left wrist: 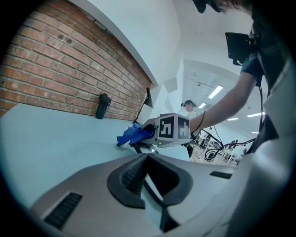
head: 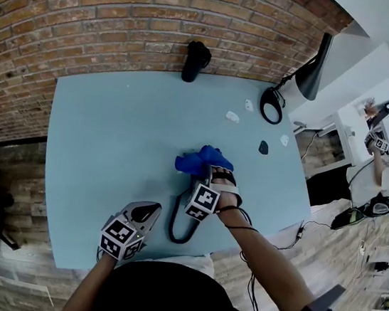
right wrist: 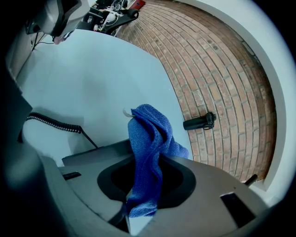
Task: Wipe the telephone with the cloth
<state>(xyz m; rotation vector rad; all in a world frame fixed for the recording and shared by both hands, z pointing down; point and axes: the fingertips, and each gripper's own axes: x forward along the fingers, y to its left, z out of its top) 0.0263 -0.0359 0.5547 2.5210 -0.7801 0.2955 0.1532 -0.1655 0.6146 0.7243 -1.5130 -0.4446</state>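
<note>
Head view: your right gripper (head: 204,176) holds the blue cloth (head: 197,160) over the bench (head: 110,139), beside the telephone's coiled cord (head: 177,224). Left gripper view: the left gripper (left wrist: 159,208) has its jaws closed and empty. Right gripper view: jaws clenched on the blue cloth; wiping seems due, so press and sweep.

Grey left tongs (head: 149,209), grey right tongs (head: 211,169), black-padded
</note>
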